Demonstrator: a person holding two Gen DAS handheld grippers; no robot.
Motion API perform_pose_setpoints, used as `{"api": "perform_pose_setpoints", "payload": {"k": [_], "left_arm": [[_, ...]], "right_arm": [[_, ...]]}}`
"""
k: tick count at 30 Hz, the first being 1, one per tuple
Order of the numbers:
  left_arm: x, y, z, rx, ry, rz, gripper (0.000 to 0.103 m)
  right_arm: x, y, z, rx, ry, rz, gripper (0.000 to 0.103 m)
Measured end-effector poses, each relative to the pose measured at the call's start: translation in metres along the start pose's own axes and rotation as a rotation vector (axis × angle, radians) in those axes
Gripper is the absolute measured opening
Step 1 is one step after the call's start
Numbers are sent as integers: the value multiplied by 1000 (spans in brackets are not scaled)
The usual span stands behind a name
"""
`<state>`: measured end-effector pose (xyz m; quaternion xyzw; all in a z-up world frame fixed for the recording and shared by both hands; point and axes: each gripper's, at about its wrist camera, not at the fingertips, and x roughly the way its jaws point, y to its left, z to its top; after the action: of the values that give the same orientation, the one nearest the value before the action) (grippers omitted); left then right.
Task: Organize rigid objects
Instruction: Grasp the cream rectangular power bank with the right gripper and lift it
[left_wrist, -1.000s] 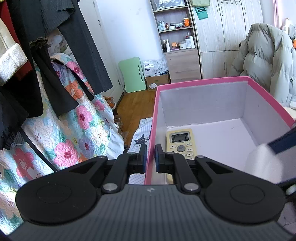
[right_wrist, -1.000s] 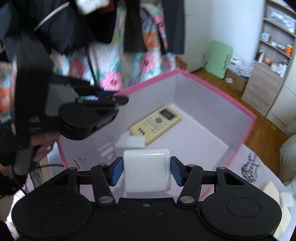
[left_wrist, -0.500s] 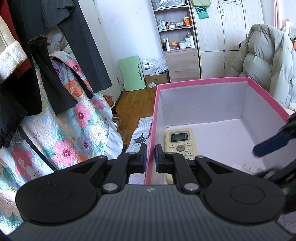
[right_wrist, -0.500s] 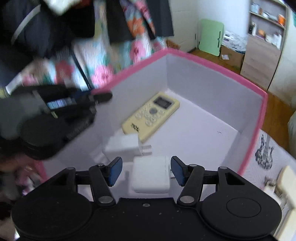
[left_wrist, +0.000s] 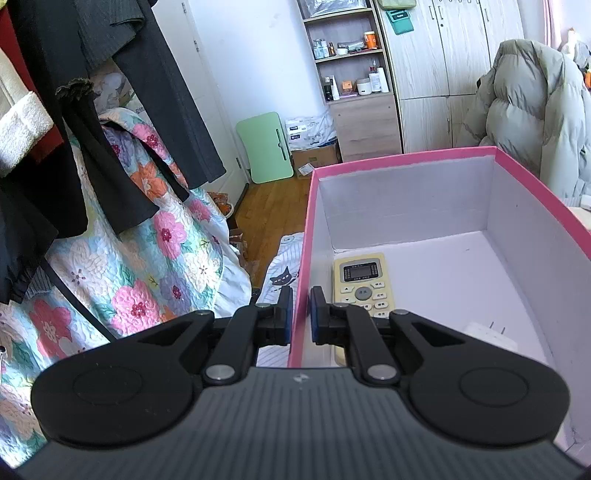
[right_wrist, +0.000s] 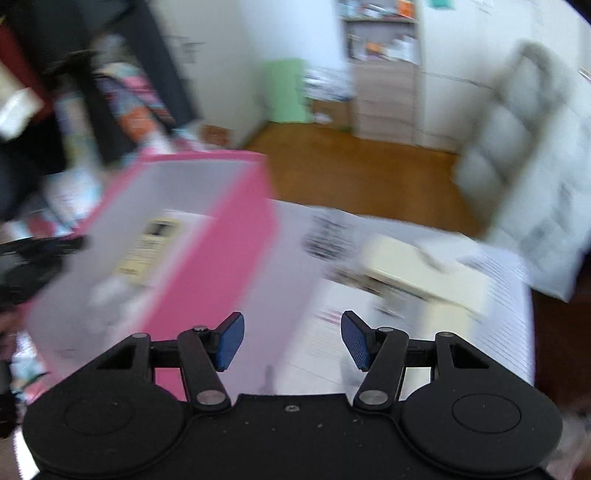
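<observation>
2 grippers noted: left gripper (left_wrist: 301, 314) clamps the wall of the box (left_wrist: 406, 158), remote (left_wrist: 364, 284) inside, while right gripper (right_wrist: 292, 341), spread and empty, is nearer the blurred cream object (right_wrist: 421, 273) ahead-right, long axis running left-right.

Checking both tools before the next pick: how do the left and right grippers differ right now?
The left gripper has its jaws closed on the pink box wall; the right gripper has its jaws wide apart, holding nothing. The left view is sharp, the right view blurred. Both have blue pads.
</observation>
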<state>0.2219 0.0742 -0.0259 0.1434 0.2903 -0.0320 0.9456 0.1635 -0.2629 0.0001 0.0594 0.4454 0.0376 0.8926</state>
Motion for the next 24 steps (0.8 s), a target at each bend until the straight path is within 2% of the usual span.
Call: {"api": "perform_pose_setpoints", "payload": {"k": [2,6,8,10,12,16,18,20,24], "left_arm": [[-1,-1,1,-4,-2,-3,8],[-2,-2,1,0,-2,-1,8],[-2,-1,2,5,-1,1,8],[-2,-1,2,8,-1,2,8],[-2,-1,2,9,-1,3,8],[-2,-1,2,10,-2,3,8],[-2,-1,2,10,-2,2,8],[-2,-1,3,16,-1,6,8],[-1,-1,4,13,-1,6,8]], "right_arm": [[8,-19,-5,20,25,-68,63],[28,-50,-12,116,78,-112,64],[36,-56,-14,125,91,-140,64],[45,-58,-13,135,102,-134,64],[55,-59,-12,139,108,-129,69],[71,-57,-12,96,127,-193,69],[76,-60,-11,109,108,-166,74],[77,-60,-10,105,95,-168,74],[74,-64,-9,109,59,-171,58]]}}
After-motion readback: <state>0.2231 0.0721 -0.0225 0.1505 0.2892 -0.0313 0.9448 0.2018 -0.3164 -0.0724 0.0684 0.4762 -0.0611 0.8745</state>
